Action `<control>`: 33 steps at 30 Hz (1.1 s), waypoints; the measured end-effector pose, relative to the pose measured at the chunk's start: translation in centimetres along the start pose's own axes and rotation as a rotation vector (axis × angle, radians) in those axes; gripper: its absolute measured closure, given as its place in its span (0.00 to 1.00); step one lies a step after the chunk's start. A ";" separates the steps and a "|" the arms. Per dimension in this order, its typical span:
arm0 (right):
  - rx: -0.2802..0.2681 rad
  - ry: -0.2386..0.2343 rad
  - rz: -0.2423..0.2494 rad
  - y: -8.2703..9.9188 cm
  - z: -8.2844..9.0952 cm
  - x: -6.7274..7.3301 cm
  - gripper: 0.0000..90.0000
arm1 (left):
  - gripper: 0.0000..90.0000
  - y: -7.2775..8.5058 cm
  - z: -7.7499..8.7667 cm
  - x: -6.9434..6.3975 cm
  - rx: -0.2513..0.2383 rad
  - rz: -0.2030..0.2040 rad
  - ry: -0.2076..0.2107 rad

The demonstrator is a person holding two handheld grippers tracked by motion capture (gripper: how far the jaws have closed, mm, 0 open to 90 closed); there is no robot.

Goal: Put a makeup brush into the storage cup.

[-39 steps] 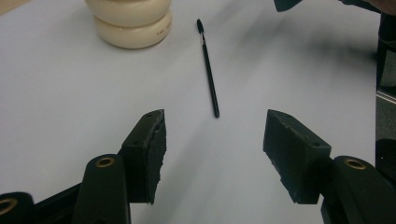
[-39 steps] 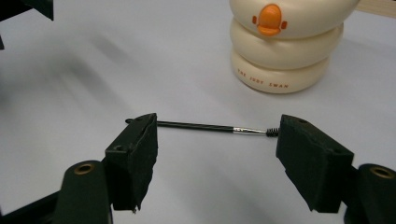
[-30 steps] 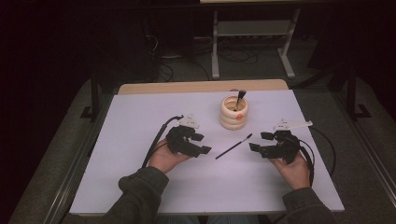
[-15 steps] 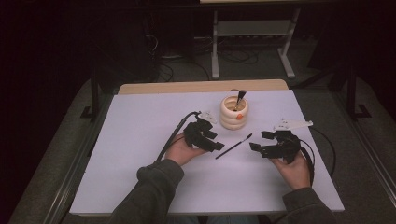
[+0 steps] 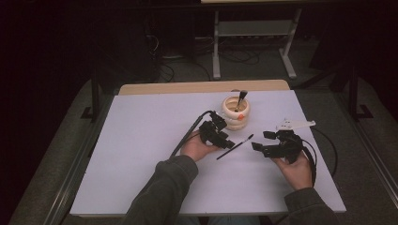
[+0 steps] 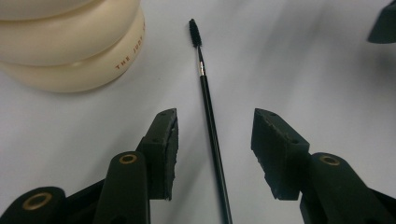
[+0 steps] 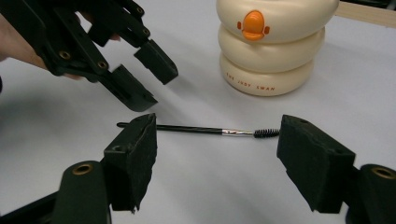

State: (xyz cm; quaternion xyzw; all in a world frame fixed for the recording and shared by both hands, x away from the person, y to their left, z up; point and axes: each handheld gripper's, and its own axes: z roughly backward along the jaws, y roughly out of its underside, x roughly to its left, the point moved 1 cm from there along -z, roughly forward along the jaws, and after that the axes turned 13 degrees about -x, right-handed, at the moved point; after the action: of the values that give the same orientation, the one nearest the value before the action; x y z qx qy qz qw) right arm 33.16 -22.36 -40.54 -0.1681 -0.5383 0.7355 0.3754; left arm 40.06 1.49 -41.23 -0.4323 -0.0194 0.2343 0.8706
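The left gripper (image 5: 226, 142) hovers low over the surface (image 5: 141, 140), its jaws just closing but not touching the brush (image 6: 211, 126) lying between them. The holder (image 5: 236, 113) stands just behind. Further right, the right gripper (image 5: 262, 141) is spread, empty.

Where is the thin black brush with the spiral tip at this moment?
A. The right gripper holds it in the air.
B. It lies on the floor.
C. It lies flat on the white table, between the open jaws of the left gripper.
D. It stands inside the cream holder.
C: in the left gripper view the brush lies flat on the table between the left gripper pads, which do not touch it.
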 end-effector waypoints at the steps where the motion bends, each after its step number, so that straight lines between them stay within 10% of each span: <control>1: 0.003 0.000 -0.006 0.0 0.0 0.0 0.31 | 0.57 0.0 -0.2 0.0 0.001 0.003 -0.003; 33: 0.025 -0.003 -0.009 0.1 -0.4 0.0 0.32 | 0.85 -0.4 -4.4 -1.5 0.121 -0.014 -0.075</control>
State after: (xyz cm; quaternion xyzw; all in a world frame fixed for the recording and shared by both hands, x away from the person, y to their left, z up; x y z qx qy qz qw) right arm 33.39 -22.10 -40.74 -0.1596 -0.5304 0.7408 0.3800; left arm 39.93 -2.63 -43.37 -0.3698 -0.0411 0.2449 0.8953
